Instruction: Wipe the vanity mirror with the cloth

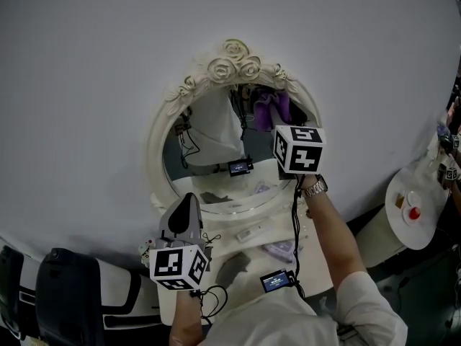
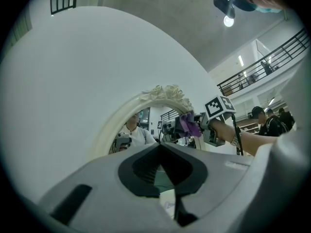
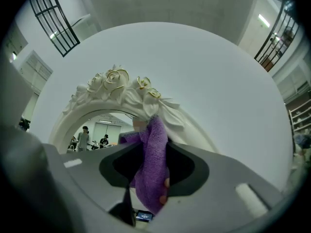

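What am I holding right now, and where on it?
Right gripper pinches the purple cloth around its bunched middle, ends poking out both sides. Left gripper is shut, empty.

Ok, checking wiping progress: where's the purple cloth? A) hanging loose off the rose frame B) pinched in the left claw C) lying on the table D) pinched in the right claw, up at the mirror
D: the purple cloth sits pinched in the right claw, raised at the vanity mirror's upper right.
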`<state>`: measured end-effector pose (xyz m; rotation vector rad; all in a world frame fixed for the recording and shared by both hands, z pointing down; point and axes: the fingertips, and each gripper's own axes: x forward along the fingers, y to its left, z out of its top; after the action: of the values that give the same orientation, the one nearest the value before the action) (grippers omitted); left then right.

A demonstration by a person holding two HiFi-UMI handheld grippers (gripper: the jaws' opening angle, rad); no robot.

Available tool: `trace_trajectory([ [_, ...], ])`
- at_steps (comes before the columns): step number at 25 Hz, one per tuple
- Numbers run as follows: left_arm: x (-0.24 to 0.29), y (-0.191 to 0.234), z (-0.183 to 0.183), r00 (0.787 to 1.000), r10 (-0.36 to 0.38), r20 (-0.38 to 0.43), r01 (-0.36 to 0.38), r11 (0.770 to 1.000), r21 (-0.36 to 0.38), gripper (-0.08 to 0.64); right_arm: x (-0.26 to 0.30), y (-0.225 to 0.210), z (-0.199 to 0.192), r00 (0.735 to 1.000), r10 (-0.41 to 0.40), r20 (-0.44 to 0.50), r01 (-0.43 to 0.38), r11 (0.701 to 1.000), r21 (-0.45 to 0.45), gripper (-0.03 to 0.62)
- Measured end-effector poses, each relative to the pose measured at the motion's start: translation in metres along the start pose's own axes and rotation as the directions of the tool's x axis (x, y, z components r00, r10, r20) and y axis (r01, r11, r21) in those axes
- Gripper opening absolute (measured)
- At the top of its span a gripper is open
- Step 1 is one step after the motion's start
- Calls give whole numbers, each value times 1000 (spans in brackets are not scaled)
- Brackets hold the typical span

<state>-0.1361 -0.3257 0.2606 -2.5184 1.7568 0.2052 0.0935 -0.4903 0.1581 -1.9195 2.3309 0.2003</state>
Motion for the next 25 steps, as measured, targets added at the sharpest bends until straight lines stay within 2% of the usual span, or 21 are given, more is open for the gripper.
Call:
trace_trajectory([
  [3,-4,1,2,1000,10,6,-10,1000,-1,2,-1,-8,-5,999,-35,-10,35,999,-9,155],
  [6,-11,4,2,1000,24,6,-23,1000,-2,2,-9,-7,-7,999,-44,-8,44,998,37,156],
  [12,-26,23,1,997,82,3,-82,997,-9,2,-19,64,-17,992,126,1,-125,984,125,156],
  [17,-45,38,1,990,144,-4,-144,990,-1,2,-10,149,-29,963,267,-24,-264,961,84,156],
  [21,-76,64,1,971,238,-6,-238,971,4,2,-4,211,-36,934,355,-36,-352,934,64,156],
  [25,-101,86,1,951,308,-2,-308,951,-3,2,0,245,-38,923,383,-42,-381,924,48,156],
])
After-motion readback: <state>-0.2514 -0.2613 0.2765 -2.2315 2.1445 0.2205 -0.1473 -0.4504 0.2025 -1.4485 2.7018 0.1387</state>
